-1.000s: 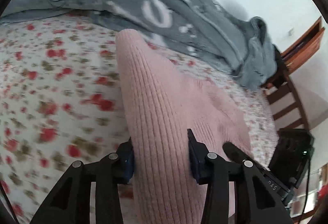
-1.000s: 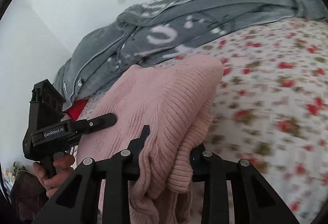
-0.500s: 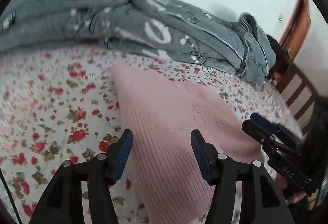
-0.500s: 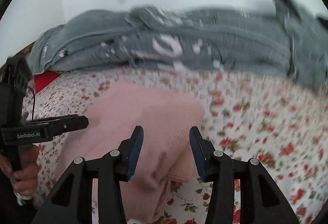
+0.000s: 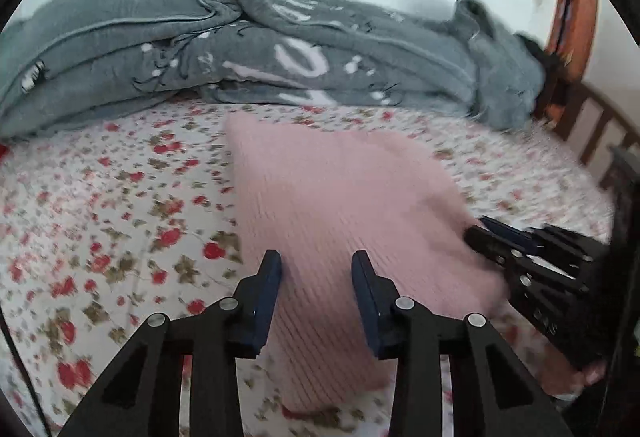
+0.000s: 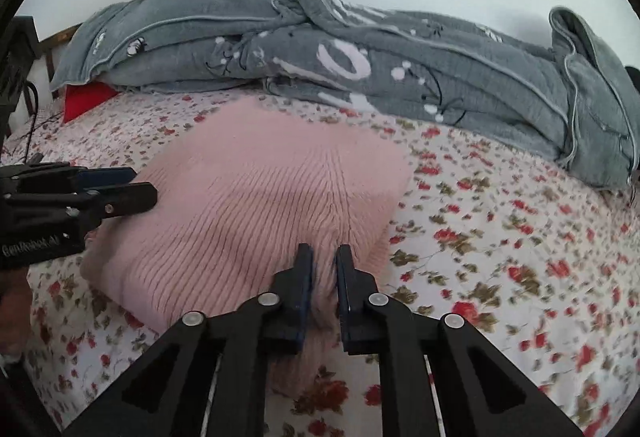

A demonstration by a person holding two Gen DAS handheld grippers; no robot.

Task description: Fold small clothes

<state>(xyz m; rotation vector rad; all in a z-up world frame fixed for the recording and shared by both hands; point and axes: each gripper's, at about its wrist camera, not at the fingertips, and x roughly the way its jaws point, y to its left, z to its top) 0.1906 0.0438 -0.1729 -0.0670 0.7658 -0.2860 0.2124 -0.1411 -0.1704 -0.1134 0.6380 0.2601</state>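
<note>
A folded pink knit sweater (image 5: 332, 205) lies on a bed covered with a white sheet printed with red flowers (image 5: 100, 221), flanked by two handheld black grippers. The left gripper (image 5: 316, 269) hovers over the near end of the sweater, its blue-padded jaws spread apart and closing; the ribbed knit shows in the gap between them, but the pads stand clear of it on either side and do not pinch it. The right gripper (image 6: 325, 263), seen from its own camera, sits at the sweater's near right corner with its jaws drawn almost together and closing, a thin ridge of pink knit caught between the pads.

From the left camera, the right gripper appears to the right of the jaws, its tips at the sweater's right edge. From the right camera, the left gripper reaches in from the left, its fingers at the sweater's left edge. The sweater extends away from both sets of jaws, its far edge just short of a rumpled grey blanket (image 6: 360, 57) with white lettering, heaped across the far side of the bed against a pale wall. Beyond the left end of the blanket, in the right camera's view, a red cushion (image 6: 86, 99) peeks out. A wooden bed frame (image 5: 592, 125) shows far to the right of the left gripper.
</note>
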